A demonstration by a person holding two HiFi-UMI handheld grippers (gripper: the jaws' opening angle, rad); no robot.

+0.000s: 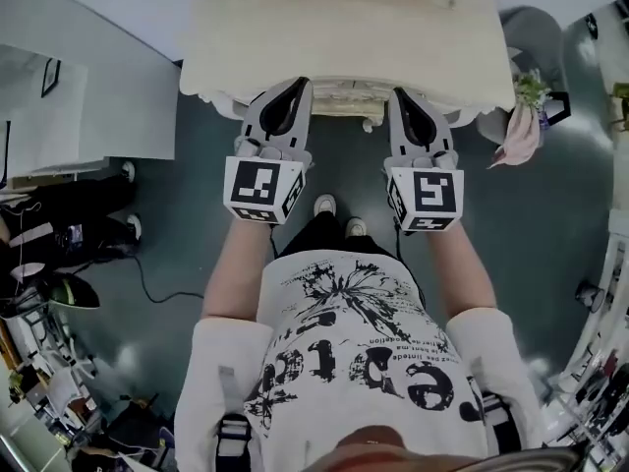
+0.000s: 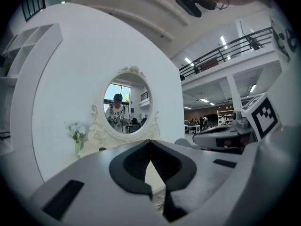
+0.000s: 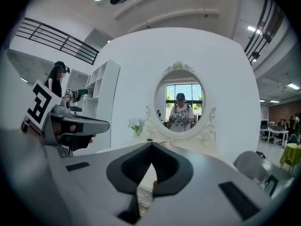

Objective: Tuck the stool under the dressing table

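The cream dressing table point(image 1: 344, 37) lies just ahead of both tongs, its oval mirror point(image 3: 181, 109) rising beyond their tips. A grey seat point(image 1: 539, 29), probably the stool though I cannot be sure, stands off to the right of the right tongs point(image 1: 401, 94), beside the table rather than under it. The left tongs point(image 1: 297, 87) and the right tongs are each pressed together on nothing. Small white flowers point(image 3: 136, 125) stand ahead-left of the right tongs. The tuck looks not yet begun; the next move calls for turning right, parting the jaws and gripping the seat.
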